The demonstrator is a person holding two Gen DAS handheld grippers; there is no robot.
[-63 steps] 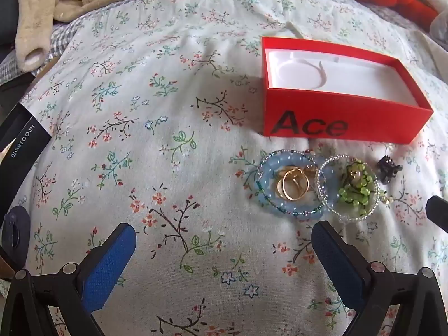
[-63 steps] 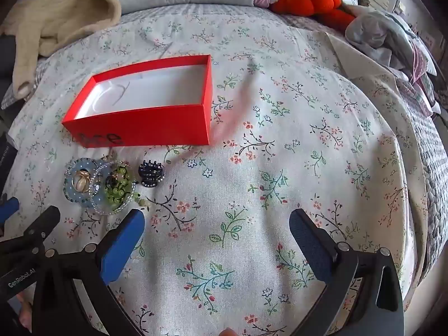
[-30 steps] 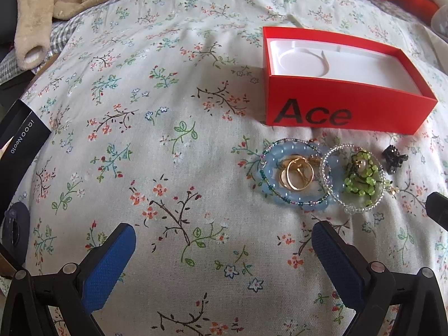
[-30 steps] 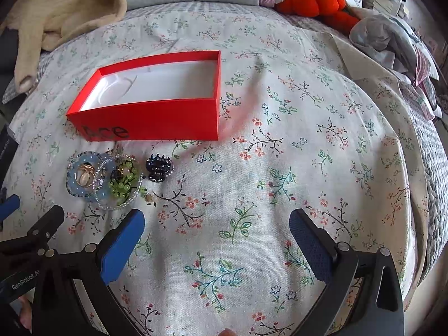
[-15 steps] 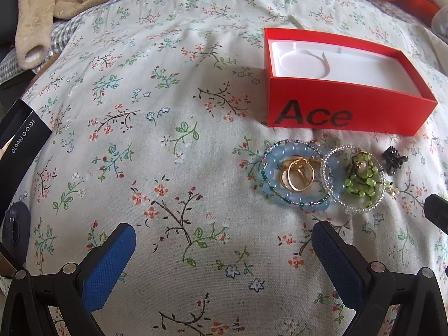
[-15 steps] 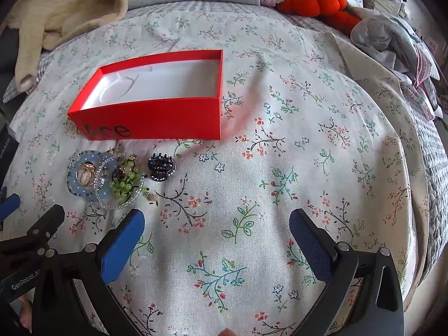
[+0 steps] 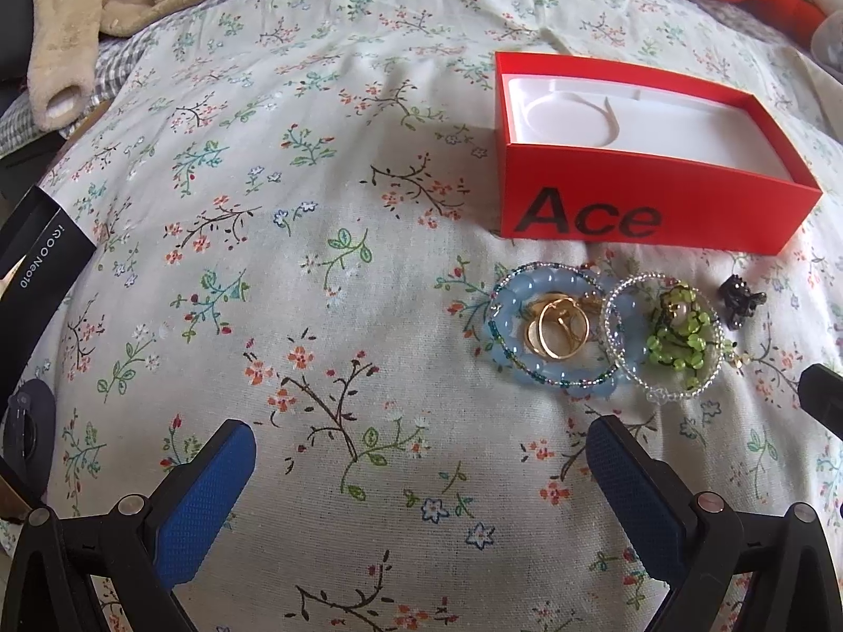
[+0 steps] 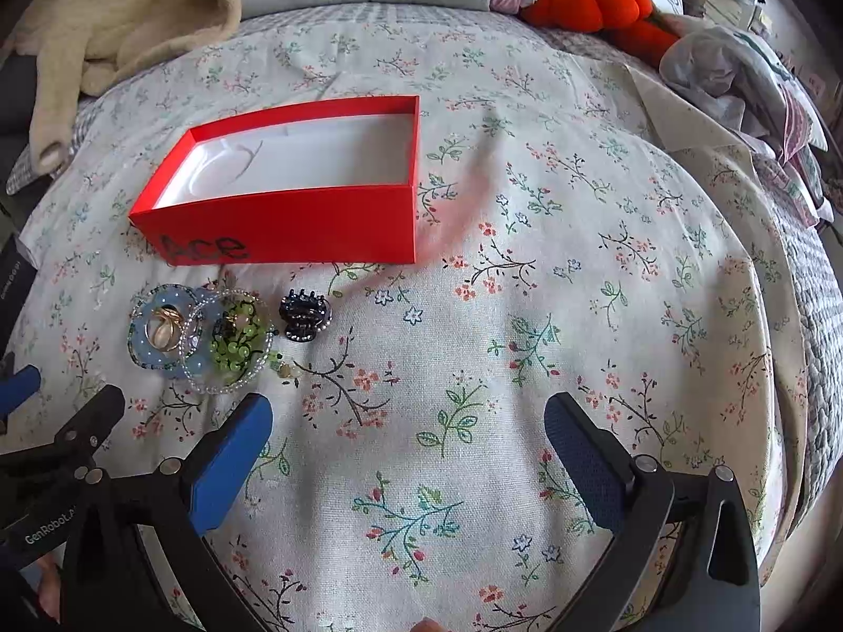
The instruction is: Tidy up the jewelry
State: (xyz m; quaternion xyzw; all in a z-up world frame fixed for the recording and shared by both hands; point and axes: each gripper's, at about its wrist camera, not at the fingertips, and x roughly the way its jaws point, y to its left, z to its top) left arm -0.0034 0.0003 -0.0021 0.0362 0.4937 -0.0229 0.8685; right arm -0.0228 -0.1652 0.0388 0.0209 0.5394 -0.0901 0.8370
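Observation:
A red box (image 7: 658, 210) marked "Ace", with a white empty inside, lies on a floral bedspread (image 7: 295, 221); the right wrist view has the red box (image 8: 295, 226) at upper left. In front of it sit a pale blue bead bracelet (image 7: 508, 324) ringing gold rings (image 7: 558, 332), a clear bead bracelet (image 7: 616, 347) around green beads (image 7: 679, 339), and a small dark hair claw (image 7: 740, 300). My left gripper (image 7: 421, 466) is open, just short of the bracelets. My right gripper (image 8: 408, 440) is open, right of the hair claw (image 8: 305, 313) and bracelets (image 8: 158, 337).
A beige fleece garment (image 7: 68, 16) lies at the far left. An orange plush (image 8: 595, 2) and pillows sit at the back. Crumpled clothes and paper (image 8: 737, 73) are at the right. A black box (image 7: 37, 258) lies at the bedspread's left edge.
Both grippers have crept slightly forward toward the jewelry and box over the last two seconds; the objects stay in place and both stay open.

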